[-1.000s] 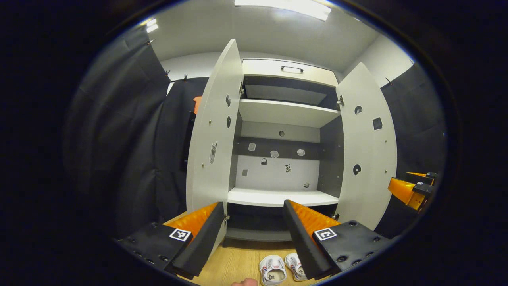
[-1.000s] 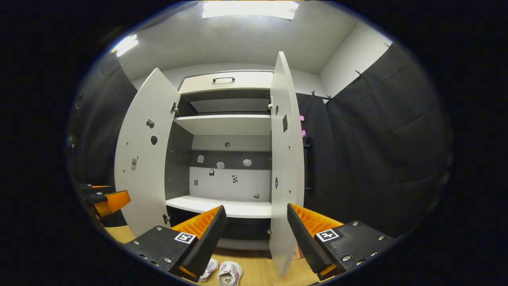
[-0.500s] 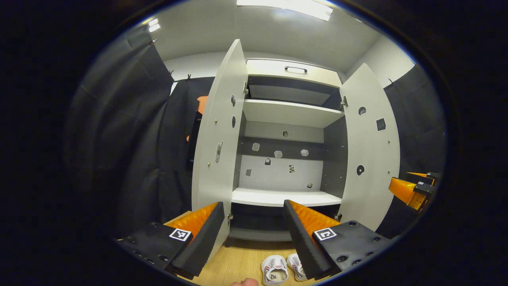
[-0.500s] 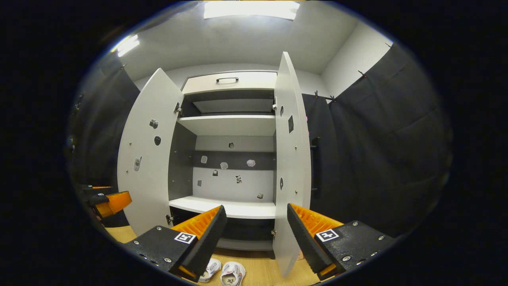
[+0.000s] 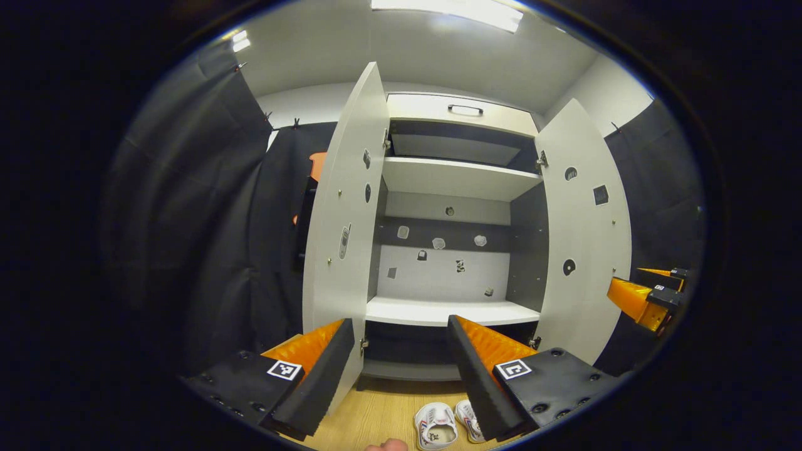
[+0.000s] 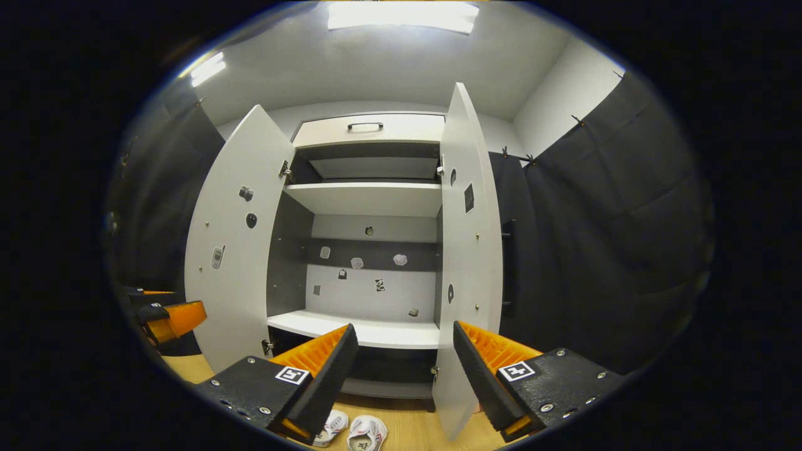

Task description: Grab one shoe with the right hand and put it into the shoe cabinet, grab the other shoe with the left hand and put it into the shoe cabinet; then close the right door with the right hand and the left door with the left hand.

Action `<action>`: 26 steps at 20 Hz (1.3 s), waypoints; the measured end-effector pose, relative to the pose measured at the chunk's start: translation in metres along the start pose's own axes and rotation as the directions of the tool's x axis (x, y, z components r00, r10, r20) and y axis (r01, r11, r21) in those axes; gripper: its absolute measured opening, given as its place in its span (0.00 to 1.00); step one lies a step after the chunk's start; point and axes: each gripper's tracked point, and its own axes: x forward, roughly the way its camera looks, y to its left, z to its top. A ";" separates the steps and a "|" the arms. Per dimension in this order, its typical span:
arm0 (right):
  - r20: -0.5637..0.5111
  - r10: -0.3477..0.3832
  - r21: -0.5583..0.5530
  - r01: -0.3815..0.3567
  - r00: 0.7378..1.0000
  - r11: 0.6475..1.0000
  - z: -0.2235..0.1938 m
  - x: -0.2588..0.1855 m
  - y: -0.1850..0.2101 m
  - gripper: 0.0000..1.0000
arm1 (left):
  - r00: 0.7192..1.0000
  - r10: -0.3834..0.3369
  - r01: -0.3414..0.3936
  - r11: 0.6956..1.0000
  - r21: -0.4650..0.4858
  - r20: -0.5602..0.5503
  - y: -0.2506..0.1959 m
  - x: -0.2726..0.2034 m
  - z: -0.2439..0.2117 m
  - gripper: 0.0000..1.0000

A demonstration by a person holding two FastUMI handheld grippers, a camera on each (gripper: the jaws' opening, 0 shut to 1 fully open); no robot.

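Ahead, the shoe cabinet (image 5: pixel 451 188) stands with left door (image 5: pixel 341 238) and right door (image 5: pixel 586 238) swung wide. Both white sneakers (image 5: pixel 446 426) sit together on the wooden floor (image 5: pixel 369 416) at six o'clock. The left gripper (image 5: pixel 401 369) and right gripper (image 6: pixel 404 373) hang spread, holding nothing; the right door's edge (image 6: pixel 467 250) stands at one o'clock.

Right tongs (image 6: pixel 401 369) drifted right relative to shoe cabinet (image 6: pixel 369 197): right door (image 6: pixel 467 250) now shows more inner face; the other tongs (image 5: pixel 648 297) sit slightly lower beside it.
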 end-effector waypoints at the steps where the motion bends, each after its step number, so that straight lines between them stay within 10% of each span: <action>1: -0.006 0.009 0.001 -0.009 1.000 1.000 -0.004 0.003 0.003 0.94 | 1.000 -0.003 0.003 1.000 0.002 0.001 -0.001 -0.001 0.001 0.96; 12: -0.311 0.064 -0.065 -0.089 0.948 0.994 -0.177 0.026 0.039 0.94 | 1.000 0.022 -0.022 1.000 0.017 0.013 0.009 -0.003 0.001 0.96; 26: -0.759 0.060 -0.077 -0.181 0.648 0.980 -0.426 -0.008 0.043 0.94 | 0.997 0.072 -0.072 0.997 0.027 -0.002 0.031 -0.004 -0.004 0.96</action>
